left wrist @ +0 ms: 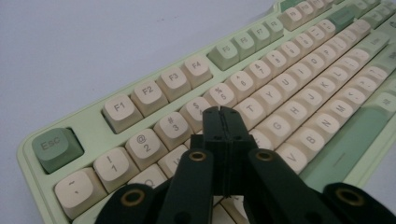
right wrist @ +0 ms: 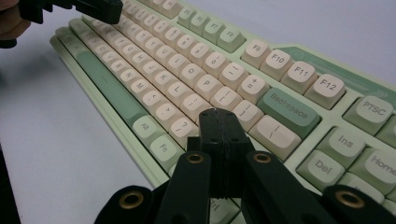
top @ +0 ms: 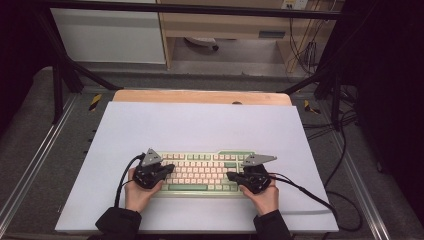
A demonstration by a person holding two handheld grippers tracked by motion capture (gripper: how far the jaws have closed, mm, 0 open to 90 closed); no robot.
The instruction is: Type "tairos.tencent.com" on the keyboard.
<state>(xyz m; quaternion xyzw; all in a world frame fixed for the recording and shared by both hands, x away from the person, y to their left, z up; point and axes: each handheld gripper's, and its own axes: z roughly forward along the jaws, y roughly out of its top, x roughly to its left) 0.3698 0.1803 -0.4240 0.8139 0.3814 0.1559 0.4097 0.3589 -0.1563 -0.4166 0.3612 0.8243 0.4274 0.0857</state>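
We hold a gripper in each hand over the keyboard [top: 202, 172], which lies on the white sheet [top: 200, 125] covering the table, close to its near edge and roughly centred across it.

Our left gripper [top: 169, 168] sits over the keyboard's left end, tips pointing inward toward the middle. In the left gripper view its jaws are pressed flat together with nothing between them, and the tips [left wrist: 221, 111] hang above the number and top letter rows, near the 4 and 5 keys, with the green Esc key [left wrist: 56, 147] off to their left. We cannot tell whether the tips touch a key.

Our right gripper [top: 231, 176] is over the keyboard's right end, also pointing inward. In the right gripper view its jaws are likewise pressed together and pinch nothing, and the tips [right wrist: 215, 112] lie just short of the green Backspace key [right wrist: 288, 107], above the keys near the bracket and quote rows.
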